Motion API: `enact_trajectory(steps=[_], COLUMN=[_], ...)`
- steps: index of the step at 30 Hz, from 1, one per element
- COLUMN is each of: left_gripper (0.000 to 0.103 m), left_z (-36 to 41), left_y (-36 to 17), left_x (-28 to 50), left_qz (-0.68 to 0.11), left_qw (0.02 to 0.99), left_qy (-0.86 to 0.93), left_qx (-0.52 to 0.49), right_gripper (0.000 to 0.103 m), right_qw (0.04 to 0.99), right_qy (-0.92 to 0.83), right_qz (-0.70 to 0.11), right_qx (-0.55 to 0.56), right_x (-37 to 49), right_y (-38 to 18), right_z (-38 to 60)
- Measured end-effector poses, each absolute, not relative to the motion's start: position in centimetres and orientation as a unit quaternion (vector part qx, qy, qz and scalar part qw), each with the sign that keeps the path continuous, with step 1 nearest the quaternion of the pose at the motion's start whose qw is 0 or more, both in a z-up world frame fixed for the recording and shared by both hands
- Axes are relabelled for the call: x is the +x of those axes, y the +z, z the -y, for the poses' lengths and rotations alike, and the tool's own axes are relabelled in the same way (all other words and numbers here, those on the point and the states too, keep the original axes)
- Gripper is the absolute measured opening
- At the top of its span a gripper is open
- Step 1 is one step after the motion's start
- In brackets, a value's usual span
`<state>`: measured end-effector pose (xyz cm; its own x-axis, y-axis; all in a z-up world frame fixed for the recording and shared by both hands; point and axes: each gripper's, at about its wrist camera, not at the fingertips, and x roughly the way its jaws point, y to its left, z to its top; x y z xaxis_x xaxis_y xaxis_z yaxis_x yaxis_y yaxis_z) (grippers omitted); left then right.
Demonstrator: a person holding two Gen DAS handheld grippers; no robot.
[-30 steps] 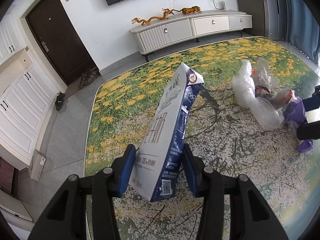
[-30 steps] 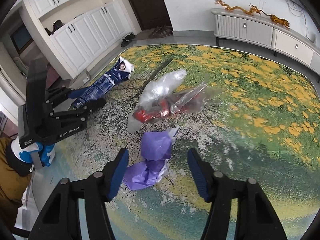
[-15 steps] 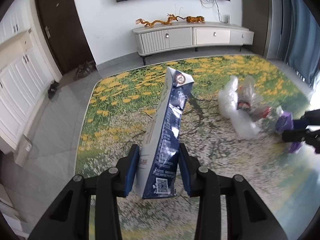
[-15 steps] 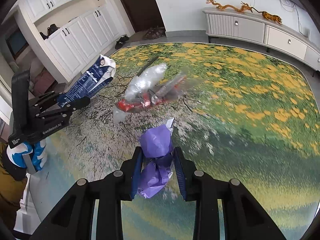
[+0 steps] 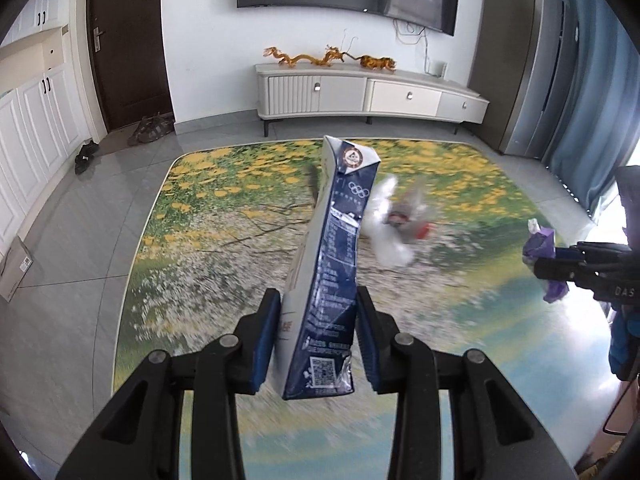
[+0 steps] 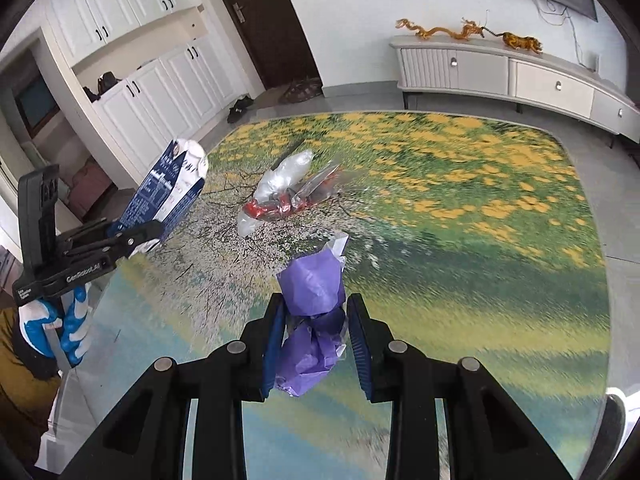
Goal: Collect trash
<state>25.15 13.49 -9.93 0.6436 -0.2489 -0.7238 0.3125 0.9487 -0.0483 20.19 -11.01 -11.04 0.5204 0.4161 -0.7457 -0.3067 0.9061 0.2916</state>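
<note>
Blue-and-white cardboard, a tall milk carton (image 5: 328, 264), stands clamped between the pads of the left gripper (image 5: 318, 330), held clear above the flowered rug (image 5: 224, 216). Its long axis runs nearly upright, the gabled top leaning slightly away and to the right, the base with the printed code toward the camera. The right gripper (image 6: 316, 338) is closed on a crumpled purple wrapper (image 6: 312, 312), which bulges upward past the fingertips, white scrap at its top. Between and beyond both grippers, a clear plastic bag (image 6: 286, 192) with red contents lies on the rug, well apart from either.
</note>
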Motion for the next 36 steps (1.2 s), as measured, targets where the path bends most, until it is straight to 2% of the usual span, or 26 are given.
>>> enact_trajectory(steps=[14, 22, 36], left_gripper=[0.035, 0.035, 0.035], left_z=[-6.9, -3.4, -3.3], left_y=[-5.4, -4.3, -2.7], left_x=[17.7, 14.8, 11.7], left_qz=[-0.352, -0.332, -0.293], left_qw=[0.910, 0.918, 0.937], left_qy=[-0.215, -0.216, -0.190], left_qx=[0.033, 0.028, 0.011], right_gripper=[0.030, 0.030, 0.030], right_qw=[0.900, 0.907, 0.910], right_qy=[0.171, 0.148, 0.134], right_qz=[-0.391, -0.380, -0.375], right_qx=[0.089, 0.108, 0.118], right_x=[12.5, 8.8, 5.4], right_y=[-7.0, -6.6, -5.9], right_z=[17.5, 20.2, 20.2])
